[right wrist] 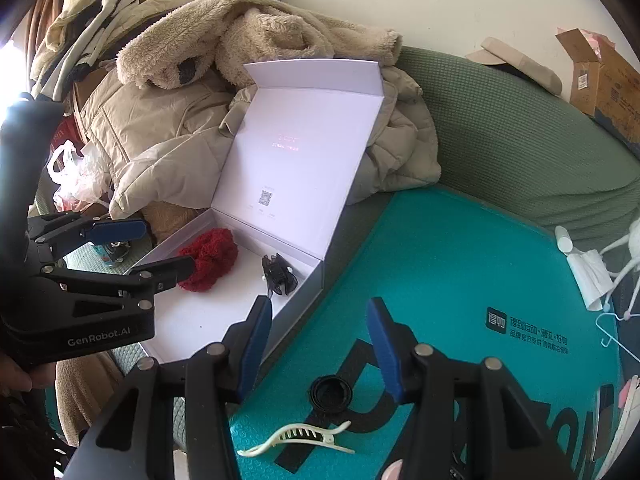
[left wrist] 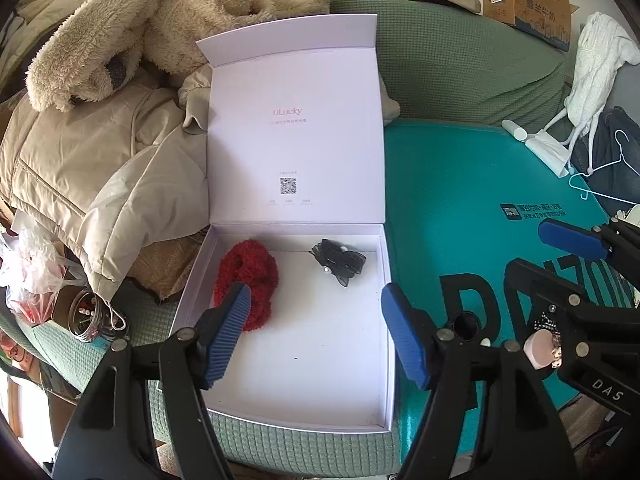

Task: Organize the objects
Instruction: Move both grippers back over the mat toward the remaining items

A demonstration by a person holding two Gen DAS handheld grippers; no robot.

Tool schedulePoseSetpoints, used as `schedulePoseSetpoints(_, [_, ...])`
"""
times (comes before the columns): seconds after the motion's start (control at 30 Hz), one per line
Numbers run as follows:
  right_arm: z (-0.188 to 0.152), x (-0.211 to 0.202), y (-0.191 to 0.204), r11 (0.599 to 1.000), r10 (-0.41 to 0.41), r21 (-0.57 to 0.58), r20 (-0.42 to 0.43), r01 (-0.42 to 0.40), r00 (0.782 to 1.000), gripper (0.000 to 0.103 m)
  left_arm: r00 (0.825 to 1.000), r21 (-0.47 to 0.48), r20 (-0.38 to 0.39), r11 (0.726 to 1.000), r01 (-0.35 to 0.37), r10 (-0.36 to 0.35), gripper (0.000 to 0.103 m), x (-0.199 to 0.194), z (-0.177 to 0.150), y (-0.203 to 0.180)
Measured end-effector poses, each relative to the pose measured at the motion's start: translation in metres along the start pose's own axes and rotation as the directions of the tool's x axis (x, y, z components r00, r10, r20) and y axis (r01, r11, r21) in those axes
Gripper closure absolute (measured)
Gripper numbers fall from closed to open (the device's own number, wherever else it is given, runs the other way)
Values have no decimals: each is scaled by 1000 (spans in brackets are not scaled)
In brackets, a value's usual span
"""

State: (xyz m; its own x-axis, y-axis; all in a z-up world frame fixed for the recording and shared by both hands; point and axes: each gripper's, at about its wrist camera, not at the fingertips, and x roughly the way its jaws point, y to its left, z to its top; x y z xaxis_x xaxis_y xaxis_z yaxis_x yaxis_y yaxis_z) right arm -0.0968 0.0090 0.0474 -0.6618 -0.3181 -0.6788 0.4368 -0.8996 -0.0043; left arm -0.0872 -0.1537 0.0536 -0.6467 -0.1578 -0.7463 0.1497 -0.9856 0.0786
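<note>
Left gripper (left wrist: 316, 334) hangs released over the white box (left wrist: 384, 360), nothing between the jaws. Red scrunchie (left wrist: 246, 284) and black bow (left wrist: 338, 261) sit at the box's hinge edge, stowed. Right gripper (right wrist: 320, 354), jaws parted and empty, hovers over the teal mat (right wrist: 460, 260) above the black ring (right wrist: 331, 394) and cream claw clip (right wrist: 298, 438), likely next.

Green sofa (left wrist: 460, 60) bears white box (left wrist: 384, 360); teal mat (left wrist: 460, 184).
</note>
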Motion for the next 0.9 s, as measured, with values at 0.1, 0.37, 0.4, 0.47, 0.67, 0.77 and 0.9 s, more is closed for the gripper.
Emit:
schedulePoseSetpoints(0.1, [-7, -8, -8, 1000, -17, 4, -3, 17, 1000, 54, 1000, 15, 2, 1000, 20, -20, 36, -3, -3, -13])
schedulePoseSetpoints(0.37, [-32, -25, -30, 998, -48, 36, -22, 49, 999, 53, 997, 61, 2, 995, 81, -81, 34, -10, -14, -50])
schedulePoseSetpoints(0.4, [-36, -27, -33, 998, -54, 42, -28, 55, 998, 54, 996, 65, 1, 994, 89, -90, 34, -10, -16, -54])
schedulePoseSetpoints(0.47, [-43, -32, -39, 996, -67, 52, -34, 68, 997, 53, 994, 75, -3, 991, 108, -108, 34, -10, -19, -63])
schedulePoseSetpoints(0.67, [-59, -48, -53, 991, -103, 80, -41, 106, 994, 53, 987, 97, -17, 982, 161, -160, 34, -11, -28, -86])
schedulePoseSetpoints(0.77, [-65, -54, -58, 989, -113, 89, -39, 116, 993, 53, 984, 110, -23, 977, 180, -179, 34, -13, -33, -95])
schedulePoseSetpoints(0.9, [-74, -60, -63, 988, -116, 100, -42, 119, 992, 53, 979, 120, -32, 972, 204, -202, 34, -14, -40, -106])
